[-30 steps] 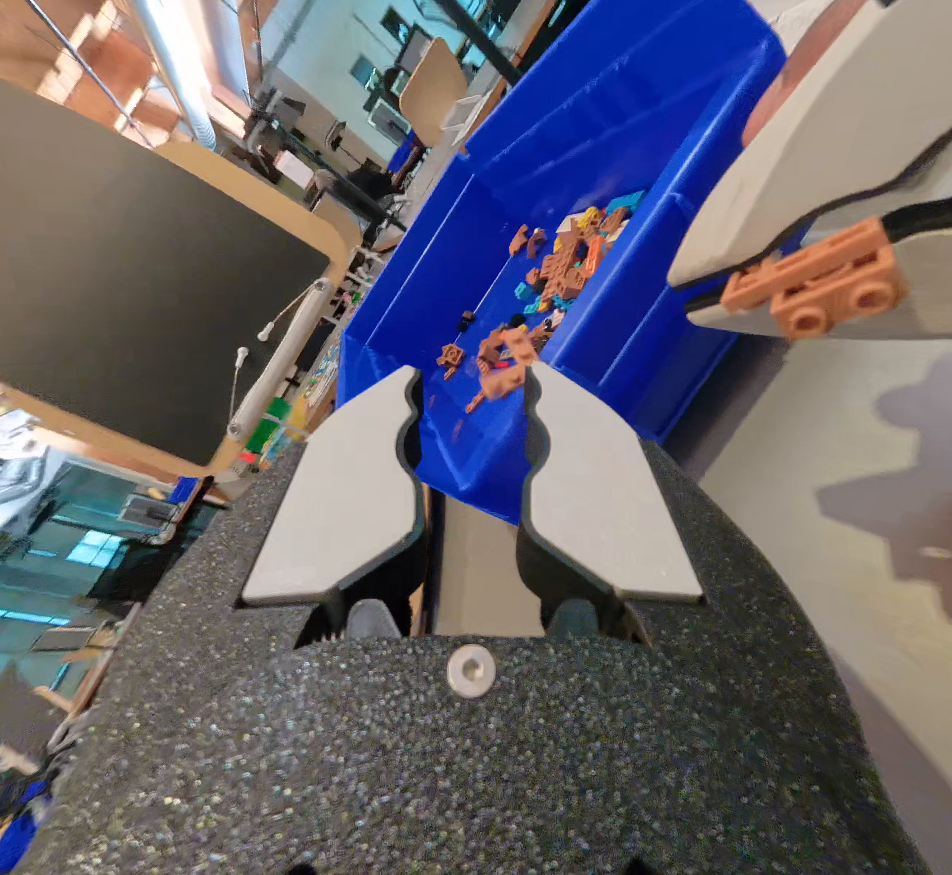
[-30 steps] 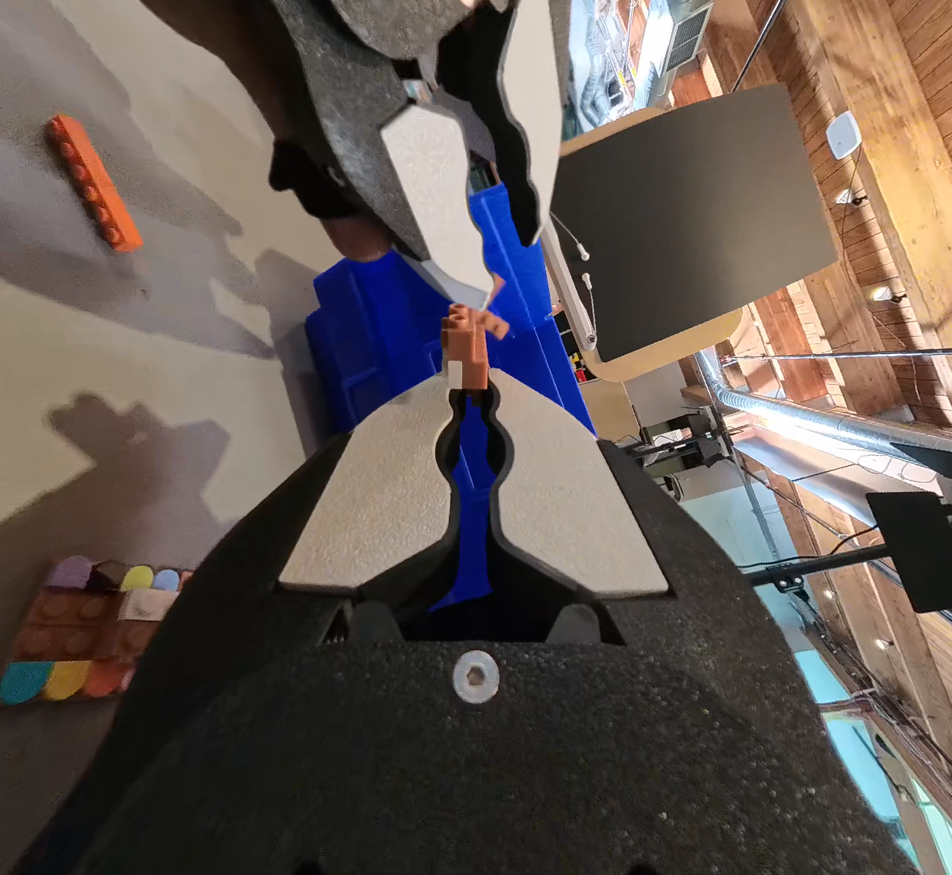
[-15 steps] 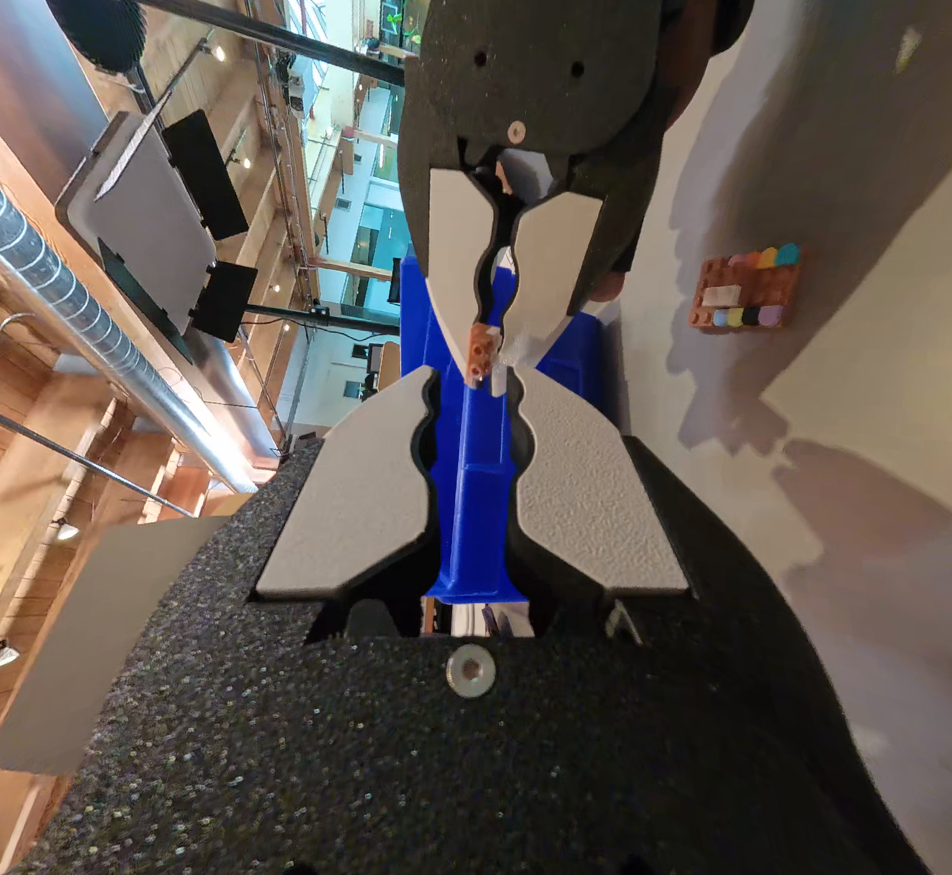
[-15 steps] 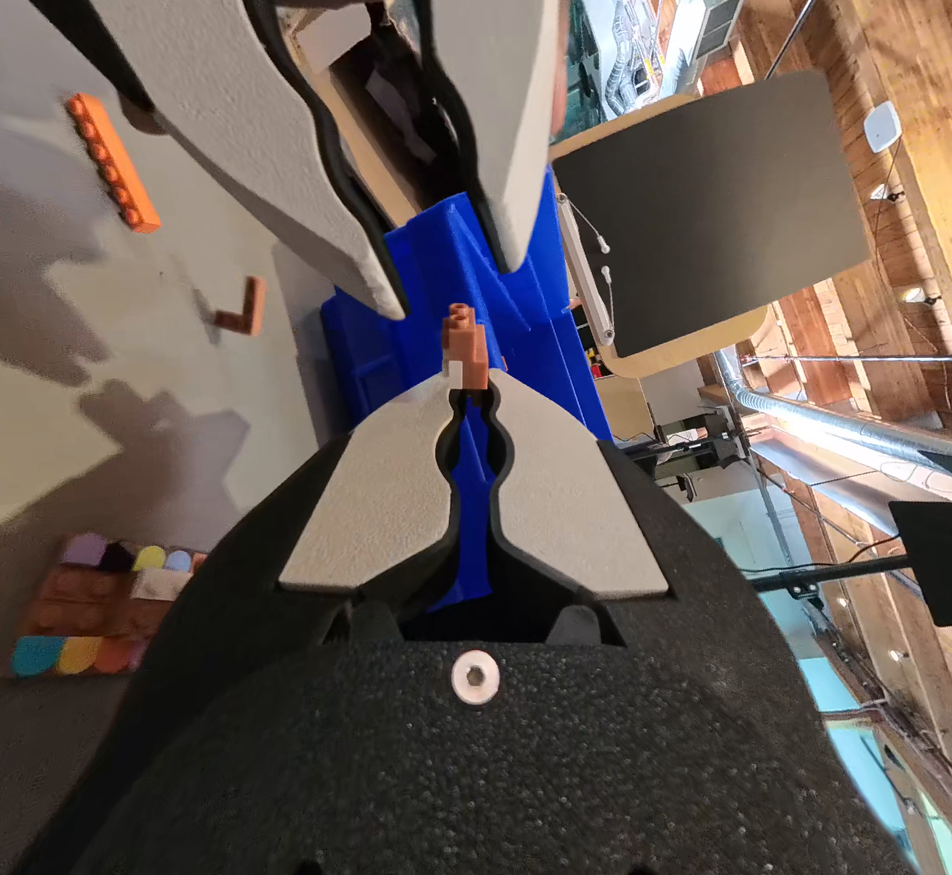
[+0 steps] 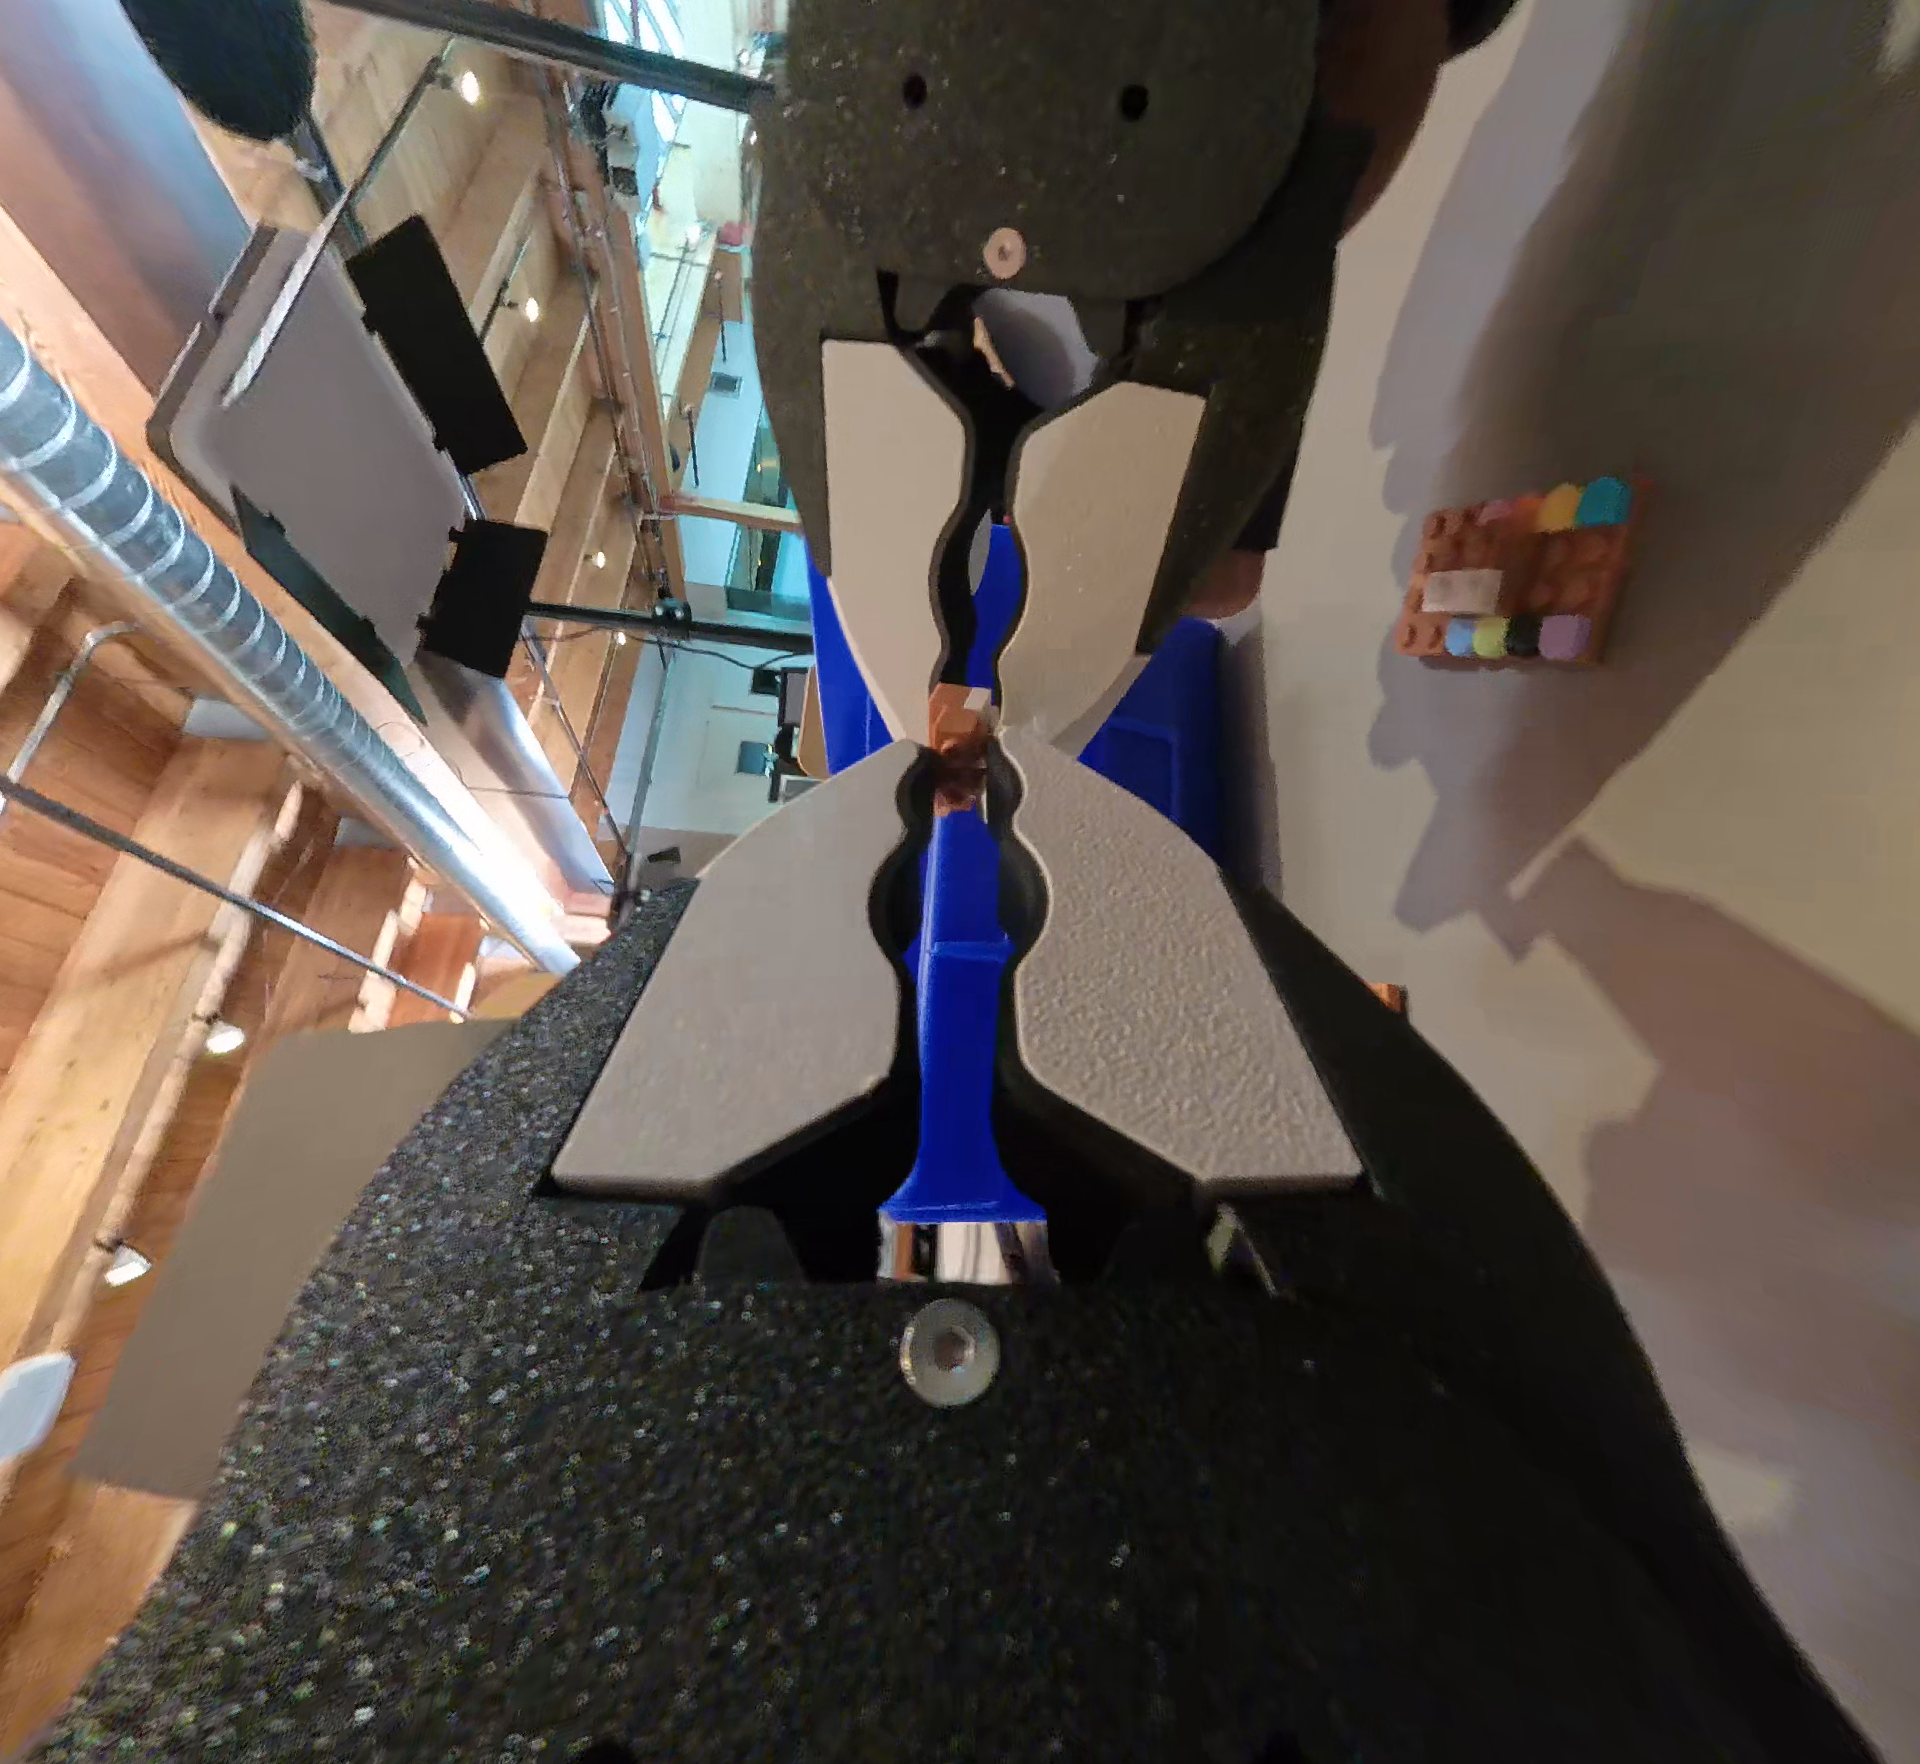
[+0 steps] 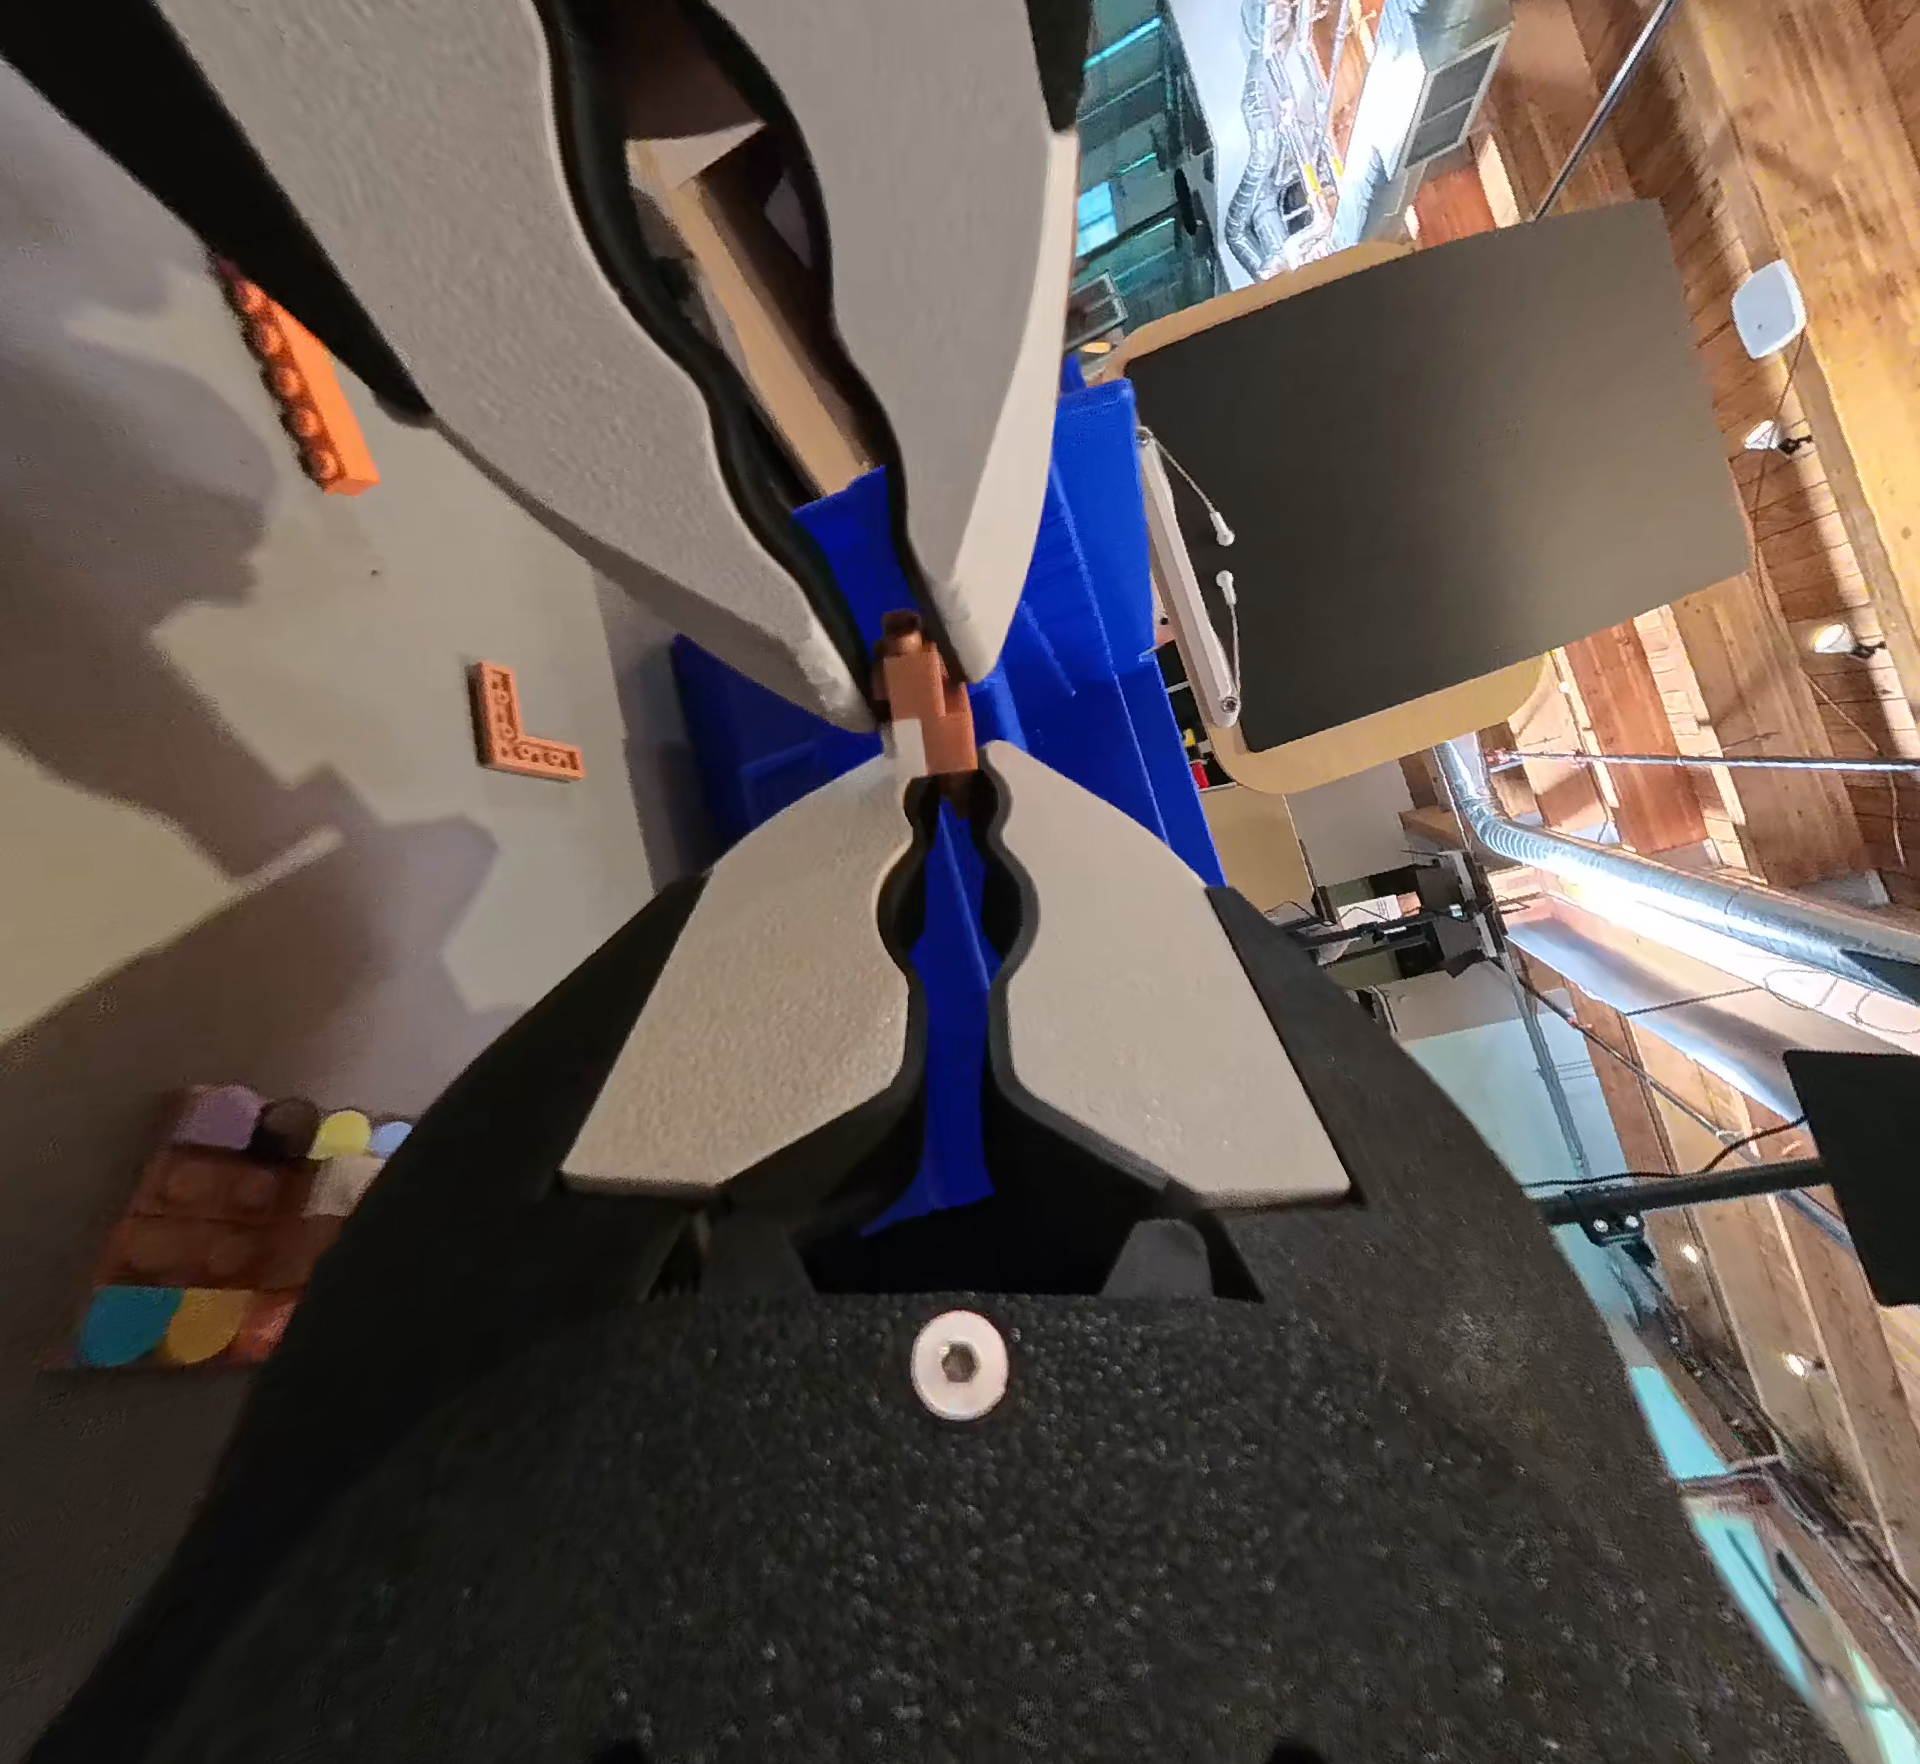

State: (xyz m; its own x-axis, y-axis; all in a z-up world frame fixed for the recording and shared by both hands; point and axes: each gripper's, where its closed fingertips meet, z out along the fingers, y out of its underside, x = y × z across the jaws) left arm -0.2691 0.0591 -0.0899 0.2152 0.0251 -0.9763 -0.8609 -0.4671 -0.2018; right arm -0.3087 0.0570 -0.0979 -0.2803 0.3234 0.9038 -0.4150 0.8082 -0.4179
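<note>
- Brown brick piece, small and studded (image 6: 928,712), sits in the air between my two tongs, over the blue plastic bin (image 6: 1081,571)
- right gripper (image 6: 940,758), nearly closed, pinches its near end; if that grip slackens, the piece could drop
- left gripper (image 5: 961,764) has narrowed onto the far end; whether it truly bears on the piece I cannot tell
- squeezing off-line could twist it loose, away from the brown studded plate with coloured round tiles (image 5: 1512,576)
</note>
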